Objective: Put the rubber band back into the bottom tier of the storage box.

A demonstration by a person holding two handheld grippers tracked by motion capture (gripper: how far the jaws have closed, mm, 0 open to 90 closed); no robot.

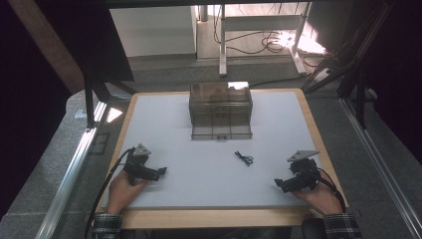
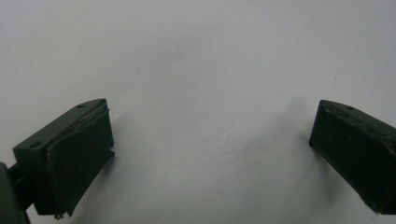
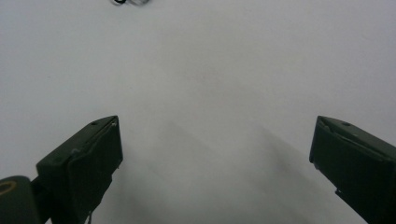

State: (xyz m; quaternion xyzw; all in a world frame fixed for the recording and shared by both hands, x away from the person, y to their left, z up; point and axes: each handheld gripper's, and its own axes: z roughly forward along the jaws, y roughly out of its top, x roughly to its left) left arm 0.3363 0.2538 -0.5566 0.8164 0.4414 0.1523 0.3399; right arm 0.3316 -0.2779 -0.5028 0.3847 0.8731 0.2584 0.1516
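A small black wire object (image 1: 244,158) lies on the white table mat (image 1: 209,149), right of centre; its edge (image 3: 130,2) peeks in at the top of the right gripper view. A smoky translucent drawer box (image 1: 220,110) stands at the back middle of the mat. My left gripper (image 1: 160,172) rests near the front left, held by a hand, its jaws wide apart over bare mat (image 2: 205,84). My right gripper (image 1: 278,183) sits near the front right, jaws also wide apart with nothing between them.
The wooden table edge (image 1: 209,217) runs along the front. Metal rails (image 1: 69,174) flank the table at left and right. Cables and desk legs (image 1: 263,42) lie on the floor beyond the far edge.
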